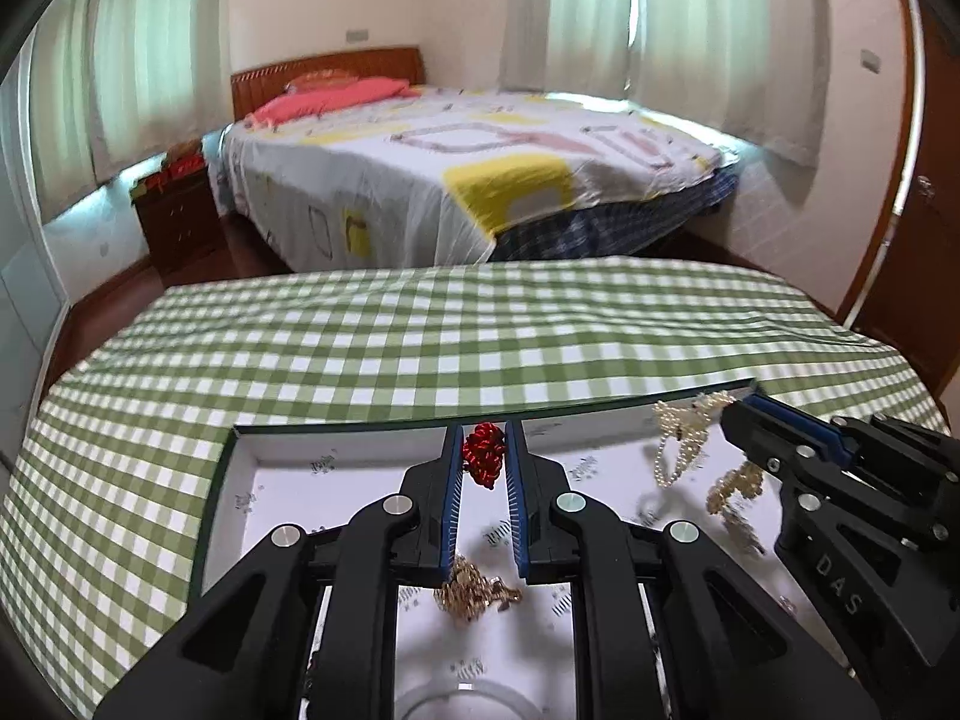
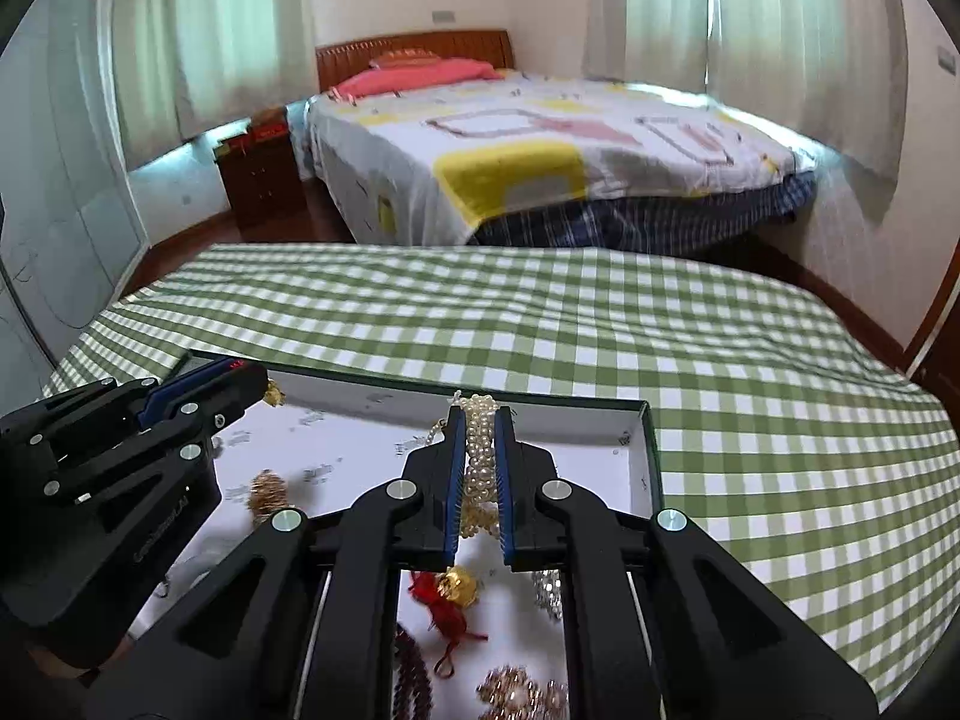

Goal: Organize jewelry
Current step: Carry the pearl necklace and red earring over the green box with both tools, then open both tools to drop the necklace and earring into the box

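A shallow white box with a dark green rim [image 1: 240,456] [image 2: 651,450] lies on the green checked table and holds the jewelry. My left gripper [image 1: 485,432] is shut on a red beaded piece [image 1: 483,455] above the box's far side. My right gripper [image 2: 480,420] is shut on a pearl strand [image 2: 482,462], which also shows in the left wrist view [image 1: 678,444]. Loose in the box are a gold chain [image 1: 474,591], a gold piece [image 1: 735,483], a red tassel with a gold bead [image 2: 447,597] and a dark bead strand [image 2: 414,678].
The green checked tablecloth [image 1: 420,336] stretches beyond the box. A bed [image 1: 456,168] with a patterned sheet and a dark wooden nightstand [image 1: 177,216] stand behind the table. A wooden door [image 1: 924,228] is at the right. A glass rim [image 1: 462,702] shows at the bottom.
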### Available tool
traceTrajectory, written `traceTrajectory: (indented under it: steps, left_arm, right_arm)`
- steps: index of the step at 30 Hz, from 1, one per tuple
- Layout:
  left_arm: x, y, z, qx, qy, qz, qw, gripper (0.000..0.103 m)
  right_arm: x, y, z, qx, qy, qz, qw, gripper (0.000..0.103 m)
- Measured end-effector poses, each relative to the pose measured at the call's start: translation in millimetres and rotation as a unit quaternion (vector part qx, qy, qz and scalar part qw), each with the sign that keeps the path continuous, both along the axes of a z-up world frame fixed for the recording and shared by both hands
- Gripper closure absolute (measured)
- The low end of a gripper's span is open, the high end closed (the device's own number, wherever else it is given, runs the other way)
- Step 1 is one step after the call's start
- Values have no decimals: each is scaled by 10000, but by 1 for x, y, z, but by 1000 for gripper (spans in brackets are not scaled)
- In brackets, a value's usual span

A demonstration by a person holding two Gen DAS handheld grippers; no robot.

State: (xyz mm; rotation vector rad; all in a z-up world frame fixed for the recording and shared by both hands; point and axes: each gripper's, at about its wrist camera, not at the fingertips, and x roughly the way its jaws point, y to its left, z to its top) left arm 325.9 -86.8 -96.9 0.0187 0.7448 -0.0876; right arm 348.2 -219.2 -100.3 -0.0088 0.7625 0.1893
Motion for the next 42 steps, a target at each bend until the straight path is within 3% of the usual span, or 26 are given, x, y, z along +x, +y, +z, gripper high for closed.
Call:
traceTrajectory:
  steps: [9, 28, 29, 30, 31, 32, 40, 42]
  left_arm:
    - [29, 2, -22, 55, 700, 231, 9973, 88]
    - [37, -9, -32, 192, 1033, 5, 9945, 86]
    - [38, -10, -34, 213, 1061, -4, 9941, 85]
    - [37, -10, -35, 228, 1081, -1, 9939, 73]
    - [37, -10, -36, 232, 1099, 5, 9937, 57]
    - [37, -10, -35, 241, 1067, 38, 9940, 51]
    - [30, 0, -28, 154, 843, 205, 9961, 31]
    - [27, 3, -23, 158, 740, 245, 9968, 30]
  right_arm:
    - [30, 1, -22, -22, 647, -43, 9979, 93]
    - [37, -4, -32, -21, 894, -31, 9960, 91]
    - [37, -5, -31, -8, 884, -52, 9961, 85]
    - [37, -5, -31, -7, 879, -67, 9961, 72]
    - [36, -5, -30, -10, 868, -84, 9962, 66]
    - [35, -5, -29, -37, 835, -125, 9964, 58]
    - [26, -10, -30, -48, 780, -226, 9967, 47]
    - [21, -10, -28, -86, 716, -248, 9971, 41]
